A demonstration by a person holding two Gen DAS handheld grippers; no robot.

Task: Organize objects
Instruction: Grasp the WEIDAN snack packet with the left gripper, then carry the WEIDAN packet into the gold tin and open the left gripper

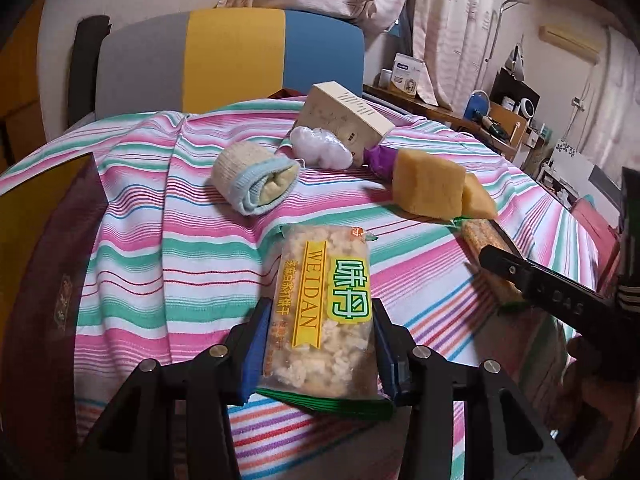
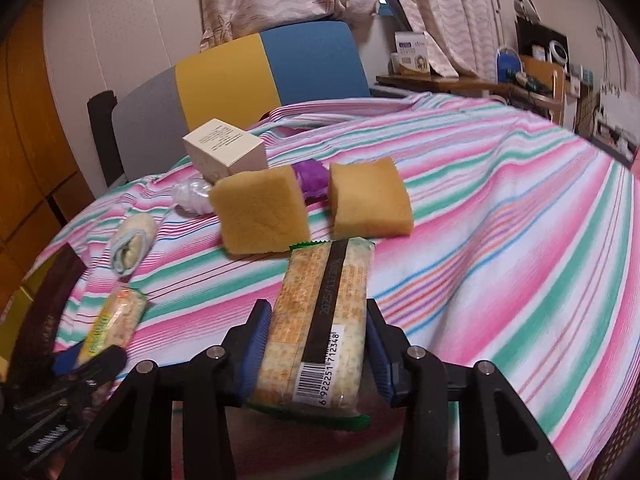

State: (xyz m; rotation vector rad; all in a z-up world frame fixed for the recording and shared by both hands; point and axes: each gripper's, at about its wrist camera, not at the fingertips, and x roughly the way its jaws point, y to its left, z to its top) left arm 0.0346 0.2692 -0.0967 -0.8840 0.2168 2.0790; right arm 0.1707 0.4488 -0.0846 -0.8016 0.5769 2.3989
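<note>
My left gripper [image 1: 318, 340] is shut on a biscuit pack [image 1: 326, 308] with a yellow WEIDAN label, held just above the striped cloth. My right gripper [image 2: 318, 344] is shut on a second biscuit pack [image 2: 320, 328], barcode side up. Each gripper shows in the other view: the right one [image 1: 520, 276] with its pack [image 1: 486, 236], the left one [image 2: 86, 360] with its pack [image 2: 114, 320]. Two yellow sponges [image 2: 262, 208] [image 2: 370, 198], a rolled sock [image 1: 256, 178], a white plastic wad [image 1: 320, 146], a purple wrapper [image 2: 310, 176] and a cream box [image 1: 344, 116] lie further back.
A striped pink, green and white cloth [image 2: 500, 220] covers the table. A dark red box [image 1: 44, 292] stands at the left edge. A grey, yellow and blue chair [image 1: 232, 56] is behind the table. A cluttered desk [image 2: 520, 80] is at the back right.
</note>
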